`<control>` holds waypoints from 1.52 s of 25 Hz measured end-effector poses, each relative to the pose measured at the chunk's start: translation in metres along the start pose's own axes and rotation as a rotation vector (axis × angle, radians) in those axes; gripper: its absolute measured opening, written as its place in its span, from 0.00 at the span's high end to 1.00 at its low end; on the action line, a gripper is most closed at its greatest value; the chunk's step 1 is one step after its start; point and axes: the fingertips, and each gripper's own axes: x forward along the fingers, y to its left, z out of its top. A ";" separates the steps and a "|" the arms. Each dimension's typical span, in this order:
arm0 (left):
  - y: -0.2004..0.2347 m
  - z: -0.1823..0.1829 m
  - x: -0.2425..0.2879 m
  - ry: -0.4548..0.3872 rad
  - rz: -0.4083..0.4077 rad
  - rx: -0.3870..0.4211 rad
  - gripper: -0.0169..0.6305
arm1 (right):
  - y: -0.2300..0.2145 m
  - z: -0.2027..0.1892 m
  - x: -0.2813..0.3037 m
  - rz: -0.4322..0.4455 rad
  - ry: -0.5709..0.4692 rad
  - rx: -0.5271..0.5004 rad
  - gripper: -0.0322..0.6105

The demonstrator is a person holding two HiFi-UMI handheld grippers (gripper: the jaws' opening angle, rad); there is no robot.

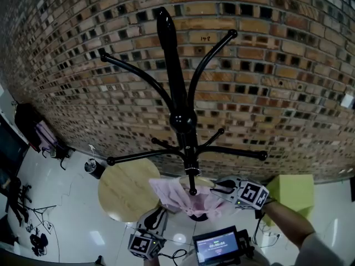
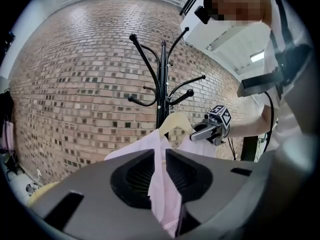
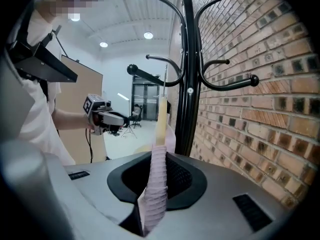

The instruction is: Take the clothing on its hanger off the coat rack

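Left gripper (image 2: 161, 156) has its jaws clamped on a fold of the pink garment (image 2: 150, 159); the cloth runs straight down the gap between them. Right gripper (image 3: 159, 159) has its jaws together on the garment where it wraps one shoulder end of the wooden hanger (image 3: 161, 119), which stands up out of the jaws toward 12 o'clock. In the head view the garment hangs bunched at the foot of the coat rack (image 1: 177, 93), at 6 o'clock from the pole. The left gripper comes in at the garment's 7 o'clock and the right gripper at its 3 o'clock, so the garment sits between the two. The hanger's thin metal hook (image 3: 165, 81) rises close beside the pole near a low peg (image 3: 150, 75); cannot tell if it is on the peg. A small screen device (image 1: 216, 245) is at 6 o'clock, near the bottom edge. A round wooden table (image 1: 125, 190) stands at the garment's 9 o'clock and a green stool (image 1: 291, 193) at its 3 o'clock, beyond the right gripper. The brick wall (image 1: 277, 65) is behind the rack.
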 end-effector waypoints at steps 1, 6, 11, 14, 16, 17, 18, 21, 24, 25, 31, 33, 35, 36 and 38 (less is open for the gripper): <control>-0.002 0.003 0.001 -0.002 -0.003 -0.001 0.86 | -0.001 0.002 -0.004 -0.002 -0.002 0.002 0.87; -0.014 0.011 0.013 -0.006 -0.032 0.007 0.86 | 0.000 0.011 -0.025 -0.007 0.005 -0.003 0.87; -0.029 0.016 0.030 0.001 -0.061 0.028 0.86 | 0.004 0.014 -0.045 -0.013 -0.004 0.028 0.87; -0.042 0.022 0.040 0.005 -0.085 0.030 0.86 | 0.006 0.012 -0.061 -0.025 -0.008 0.043 0.88; -0.049 0.022 0.044 0.004 -0.096 0.032 0.86 | 0.008 0.009 -0.072 -0.032 -0.005 0.045 0.88; -0.053 0.023 0.047 0.003 -0.102 0.034 0.86 | 0.009 0.007 -0.077 -0.035 -0.004 0.047 0.88; -0.057 0.023 0.050 0.003 -0.107 0.037 0.86 | 0.010 0.006 -0.082 -0.038 -0.004 0.051 0.88; -0.070 0.019 0.061 0.005 -0.124 0.044 0.86 | 0.008 -0.001 -0.102 -0.058 -0.007 0.063 0.87; -0.094 0.027 0.073 0.015 -0.152 0.038 0.86 | 0.005 -0.008 -0.127 -0.085 -0.007 0.083 0.87; -0.101 0.029 0.077 0.019 -0.162 0.037 0.86 | 0.005 -0.009 -0.136 -0.095 -0.010 0.093 0.87; -0.149 0.031 0.115 0.028 -0.232 0.052 0.86 | 0.001 -0.022 -0.192 -0.147 -0.025 0.115 0.88; -0.171 0.034 0.130 0.031 -0.263 0.055 0.86 | -0.001 -0.027 -0.214 -0.168 -0.036 0.129 0.87; -0.193 0.038 0.145 0.030 -0.294 0.067 0.86 | -0.003 -0.034 -0.237 -0.189 -0.041 0.147 0.88; -0.203 0.037 0.151 0.028 -0.306 0.075 0.86 | -0.004 -0.036 -0.248 -0.197 -0.047 0.149 0.87; -0.224 0.039 0.163 0.027 -0.331 0.075 0.86 | -0.006 -0.040 -0.271 -0.217 -0.061 0.152 0.88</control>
